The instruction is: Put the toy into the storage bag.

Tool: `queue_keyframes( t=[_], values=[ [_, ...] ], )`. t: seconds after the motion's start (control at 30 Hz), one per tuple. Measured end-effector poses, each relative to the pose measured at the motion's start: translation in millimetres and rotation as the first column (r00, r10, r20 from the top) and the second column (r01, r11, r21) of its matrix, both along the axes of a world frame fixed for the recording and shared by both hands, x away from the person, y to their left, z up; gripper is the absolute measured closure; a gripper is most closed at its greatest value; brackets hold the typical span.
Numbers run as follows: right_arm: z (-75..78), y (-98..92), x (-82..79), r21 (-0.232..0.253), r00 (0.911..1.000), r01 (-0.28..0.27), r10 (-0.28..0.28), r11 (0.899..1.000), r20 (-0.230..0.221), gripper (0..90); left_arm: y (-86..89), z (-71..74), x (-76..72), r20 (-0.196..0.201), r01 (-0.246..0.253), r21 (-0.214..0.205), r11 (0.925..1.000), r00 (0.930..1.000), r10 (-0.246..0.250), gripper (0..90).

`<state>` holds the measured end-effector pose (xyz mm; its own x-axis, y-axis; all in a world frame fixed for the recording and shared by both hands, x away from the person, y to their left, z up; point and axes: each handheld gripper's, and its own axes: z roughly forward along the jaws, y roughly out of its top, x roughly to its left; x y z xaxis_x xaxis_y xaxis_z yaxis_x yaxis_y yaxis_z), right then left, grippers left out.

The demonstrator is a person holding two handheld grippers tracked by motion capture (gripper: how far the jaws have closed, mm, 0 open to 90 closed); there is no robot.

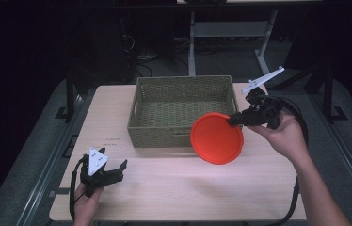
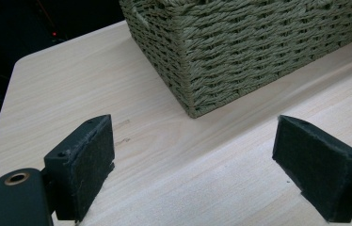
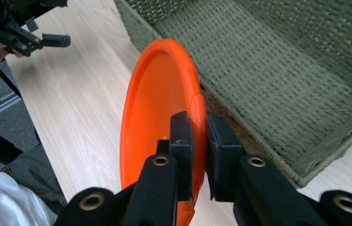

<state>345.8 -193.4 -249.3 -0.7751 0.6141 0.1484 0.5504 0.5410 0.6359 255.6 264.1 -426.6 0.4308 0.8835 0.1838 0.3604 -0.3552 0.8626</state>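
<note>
An orange plate (image 1: 216, 138) hangs tilted on edge above the table, just in front of the woven basket's (image 1: 183, 110) right front corner. My right gripper (image 1: 234, 120) is shut on the plate's rim, one pad on each face; in the right gripper view the plate (image 3: 157, 101) stands upright between the jaws of the right gripper (image 3: 197, 141). My left gripper (image 1: 113, 169) rests near the table's front left, open, with nothing between its pads (image 2: 87, 162). The left gripper view looks at the basket's near corner (image 2: 188, 61).
The olive woven basket (image 3: 277, 70) stands at the middle back of the light wooden table (image 1: 174, 188). A person's hand with the left gripper (image 3: 19, 33) appears far off in the right gripper view. Dark floor and table legs lie beyond.
</note>
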Motion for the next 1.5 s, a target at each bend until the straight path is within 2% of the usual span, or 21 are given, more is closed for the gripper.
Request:
queue_keyframes(
  t=[0.27,0.53,0.73,1.13,1.17,1.5],
  values=[
    [9.3,2.3,7.1,0.012,1.0,0.001,-0.001,1.0,-0.004,81.8,1.2,0.6,0.1,0.0,-0.004,-0.003,1.0,1.0,0.004,12.8],
    [19.5,9.3,15.0,-0.019,0.9999,-0.005,0.005,1.0,0.014,81.8,1.2,0.4,0.2,0.002,-0.004,0.0,1.0,1.0,0.004,12.8],
    [27.1,14.0,22.0,-0.021,0.9998,0.001,0.0,1.0,0.022,81.8,0.9,0.5,-0.3,0.003,-0.001,0.002,1.0,1.0,0.001,12.8],
    [40.6,24.8,41.1,-0.027,0.9999,0.01,-0.01,1.0,0.012,81.8,0.3,-0.1,-0.4,0.004,-0.001,-0.008,1.0,1.0,0.001,12.8],
    [41.5,25.4,42.9,-0.029,0.9999,0.01,-0.009,1.0,0.011,81.8,1.0,0.5,-0.5,-0.001,0.002,0.004,1.0,1.0,-0.002,12.8],
    [47.0,30.2,56.8,-0.037,0.9993,0.036,-0.036,0.999,0.003,81.8,0.2,0.6,-0.7,-0.001,0.004,0.001,1.0,1.0,-0.004,12.8]
  ],
)
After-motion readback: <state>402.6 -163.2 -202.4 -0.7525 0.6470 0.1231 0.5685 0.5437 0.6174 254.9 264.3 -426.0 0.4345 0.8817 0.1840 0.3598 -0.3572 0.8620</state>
